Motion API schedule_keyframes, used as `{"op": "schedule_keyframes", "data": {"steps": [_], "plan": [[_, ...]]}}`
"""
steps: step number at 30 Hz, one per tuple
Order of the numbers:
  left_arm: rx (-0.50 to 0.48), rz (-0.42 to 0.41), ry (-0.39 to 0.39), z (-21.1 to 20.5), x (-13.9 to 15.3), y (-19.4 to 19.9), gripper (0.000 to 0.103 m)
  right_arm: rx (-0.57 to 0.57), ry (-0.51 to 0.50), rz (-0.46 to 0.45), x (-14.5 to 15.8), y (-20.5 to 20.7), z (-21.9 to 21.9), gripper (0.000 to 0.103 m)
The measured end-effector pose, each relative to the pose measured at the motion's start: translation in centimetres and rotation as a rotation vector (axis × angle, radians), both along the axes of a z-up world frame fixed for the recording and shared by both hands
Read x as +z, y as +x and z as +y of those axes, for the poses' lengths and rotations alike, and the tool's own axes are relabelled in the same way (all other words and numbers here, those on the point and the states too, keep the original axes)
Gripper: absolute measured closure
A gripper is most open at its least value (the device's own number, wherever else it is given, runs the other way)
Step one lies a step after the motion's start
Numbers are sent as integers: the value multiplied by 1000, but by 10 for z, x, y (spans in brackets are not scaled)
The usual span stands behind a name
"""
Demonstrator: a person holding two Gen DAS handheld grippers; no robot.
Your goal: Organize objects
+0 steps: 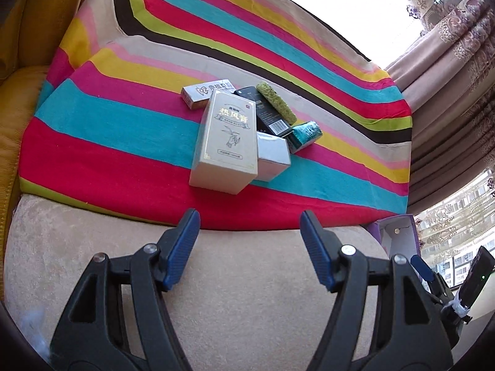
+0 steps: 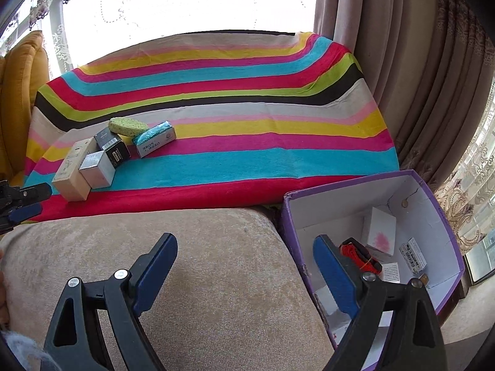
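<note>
Boxes (image 1: 229, 133) sitting clustered on striped blanket (image 1: 123, 130) straight ahead of left claw (image 1: 250, 235), long axes running away from it, both claws gaping empty, right claw (image 2: 244, 262) hanging farther off beside purple bin (image 2: 445, 216), so left nearer for next pick.

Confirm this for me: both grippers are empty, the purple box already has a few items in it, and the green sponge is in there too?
Not quite: the green sponge is not in the purple box. The right wrist view shows it lying on the striped blanket with the cartons. The rest holds: left gripper and right gripper are empty, and the box holds items.
</note>
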State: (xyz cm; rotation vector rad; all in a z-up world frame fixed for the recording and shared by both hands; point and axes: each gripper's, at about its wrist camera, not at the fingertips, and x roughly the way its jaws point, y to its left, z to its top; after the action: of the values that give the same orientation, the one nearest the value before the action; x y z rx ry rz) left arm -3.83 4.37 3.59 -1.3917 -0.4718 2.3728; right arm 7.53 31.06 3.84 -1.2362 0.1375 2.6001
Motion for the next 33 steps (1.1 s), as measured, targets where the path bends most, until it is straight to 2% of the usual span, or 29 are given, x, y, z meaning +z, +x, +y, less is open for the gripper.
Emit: {"op": "schedule_keyframes", "data": {"steps": [4, 13, 17, 21, 27, 33], "plan": [[-3, -7, -27, 0, -2, -10, 32, 35, -15, -8, -1, -12, -11, 12], [-26, -39, -164, 21, -10, -44, 33, 111, -12, -19, -1, -34, -36, 12], [-42, -57, -189, 29, -17, -56, 33, 137, -15, -34, -3, -41, -42, 12], [-50, -67, -190, 29, -23, -67, 43, 157, -22, -51, -5, -51, -48, 12], [-54, -45, -156, 21, -25, -70, 44, 194, -10, -72, -7, -70, -65, 12], [35, 2, -124, -8, -22, -57, 44, 239, 0, -96, -8, -93, -86, 12]]}}
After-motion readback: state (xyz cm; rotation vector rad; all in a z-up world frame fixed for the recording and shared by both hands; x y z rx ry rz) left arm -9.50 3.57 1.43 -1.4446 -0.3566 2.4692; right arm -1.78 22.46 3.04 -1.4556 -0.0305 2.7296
